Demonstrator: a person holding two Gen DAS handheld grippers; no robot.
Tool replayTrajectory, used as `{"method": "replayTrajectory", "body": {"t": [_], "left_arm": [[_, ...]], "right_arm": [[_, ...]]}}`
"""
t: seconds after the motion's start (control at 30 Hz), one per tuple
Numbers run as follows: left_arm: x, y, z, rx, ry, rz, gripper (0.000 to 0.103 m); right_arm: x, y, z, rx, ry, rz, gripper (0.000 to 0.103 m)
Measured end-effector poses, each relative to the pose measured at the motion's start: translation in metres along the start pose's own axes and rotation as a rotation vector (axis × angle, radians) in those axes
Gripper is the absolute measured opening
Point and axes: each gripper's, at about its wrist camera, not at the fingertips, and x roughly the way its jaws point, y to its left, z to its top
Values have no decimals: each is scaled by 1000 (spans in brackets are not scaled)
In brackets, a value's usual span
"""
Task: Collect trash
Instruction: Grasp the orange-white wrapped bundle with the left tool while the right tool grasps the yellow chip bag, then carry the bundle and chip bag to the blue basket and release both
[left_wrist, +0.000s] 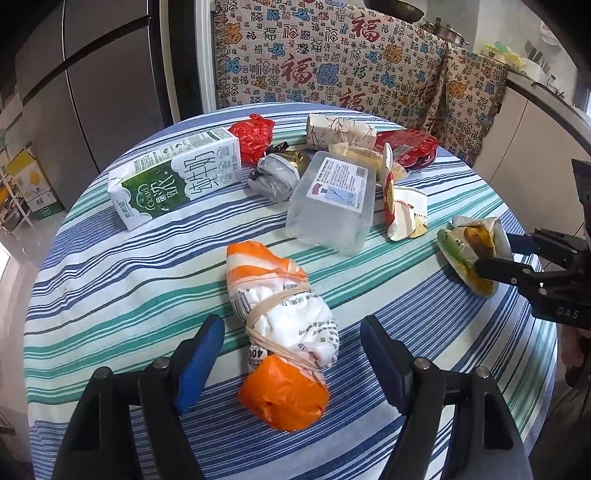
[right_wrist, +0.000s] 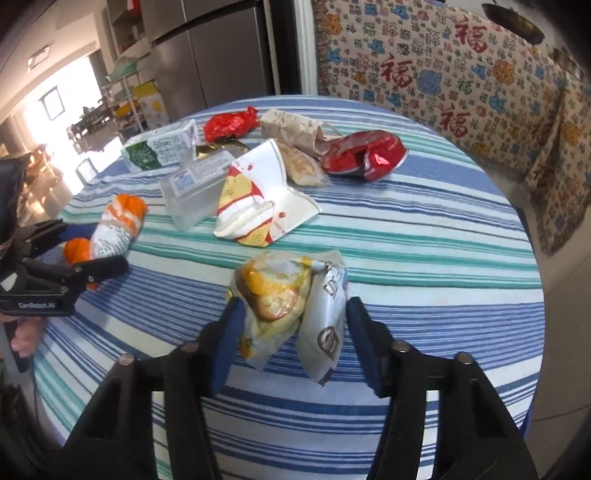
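A round table with a striped cloth (left_wrist: 110, 295) carries the trash. An orange-and-white bag bundle tied with rubber bands (left_wrist: 284, 317) lies between the blue pads of my left gripper (left_wrist: 291, 325), which stands open with a gap on each side. In the right wrist view this bundle (right_wrist: 114, 229) and the left gripper (right_wrist: 92, 245) sit at the left edge. My right gripper (right_wrist: 294, 302) has both pads against a crumpled yellow-and-white snack wrapper (right_wrist: 284, 291) and is shut on it. From the left wrist, that wrapper (left_wrist: 465, 243) sits at the table's right rim with the right gripper (left_wrist: 496, 251).
Further back lie a green-and-white milk carton (left_wrist: 177, 177), a clear plastic box (left_wrist: 328, 199), a red bag (left_wrist: 255, 133), a grey wad (left_wrist: 273, 177), a paper cup wrapper (left_wrist: 402, 210), a red packet (left_wrist: 410, 147) and a paper-wrapped roll (left_wrist: 336, 129). Patterned fabric (left_wrist: 332, 55) hangs behind.
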Motion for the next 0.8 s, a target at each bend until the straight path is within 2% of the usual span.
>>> {"method": "replayTrajectory", "body": {"t": [0.03, 0.07, 0.13, 0.23, 0.47, 0.8], "left_arm": [[-1, -1, 0, 5, -5, -6, 47], [-1, -1, -1, 11, 0, -8, 47], [-2, -1, -3, 15, -8, -13, 47], [-5, -2, -5, 6, -21, -20, 46], [-23, -17, -3, -1, -48, -66, 46], [-30, -78, 11, 62, -75, -143, 46]], "right_arm": [[-3, -4, -1, 27, -5, 32, 35], [-6, -6, -1, 53, -8, 52, 33], [-13, -8, -3, 60, -20, 32, 27], [-23, -14, -6, 103, -38, 50, 25], [-44, -23, -11, 148, -69, 62, 25], [-66, -43, -25, 201, -95, 24, 25]]}}
